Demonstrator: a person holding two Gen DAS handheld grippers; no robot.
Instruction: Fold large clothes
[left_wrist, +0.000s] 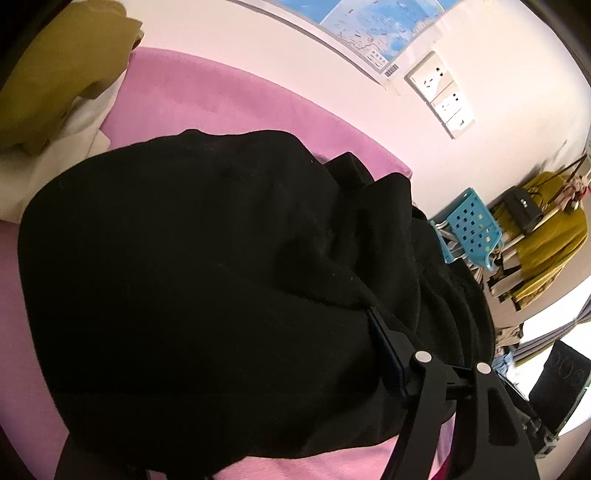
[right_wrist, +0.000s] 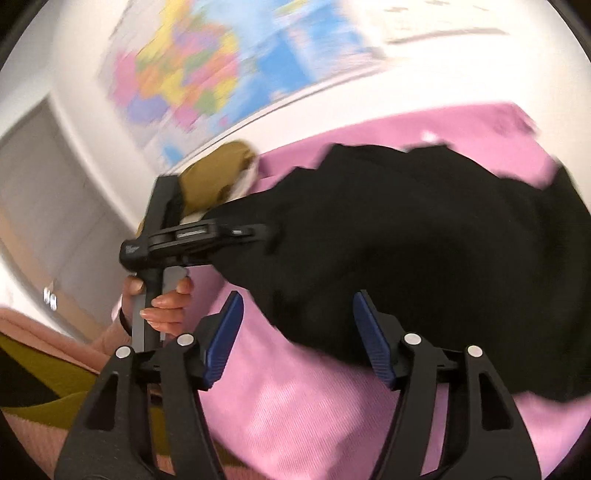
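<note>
The biggest thing I have in front of me is the pink sheet (left_wrist: 221, 96) covering the surface I work on; I cannot tell whether a bed or a tabletop lies under it. On it lies the black garment (left_wrist: 184, 277), bunched and heaped rather than flat, with thick wrinkled folds piled toward the side nearest the wall. I judge the fold to be midway at best: one layer seems drawn over the body of the cloth, but no neat rectangle shows, edges are ragged, and smoothing plus at least another fold remain.

Beyond it, against the wall, sits an olive cloth (left_wrist: 62, 70) on top of something white (left_wrist: 74, 147), touching the sheet's far edge. I take these for other laundry, though I cannot say if they are finished.

My left gripper (left_wrist: 373, 314) is buried in the garment; its fingers are together, clamped on a ridge of black fabric that rises to meet them. From the right wrist view I see the left hand (right_wrist: 162, 299) gripping that tool's handle.

My right gripper (right_wrist: 299, 336) hangs over the near edge of the garment with its blue-padded fingers (right_wrist: 225, 332) wide apart, holding nothing; the cloth edge lies between them but I see no contact.
</note>
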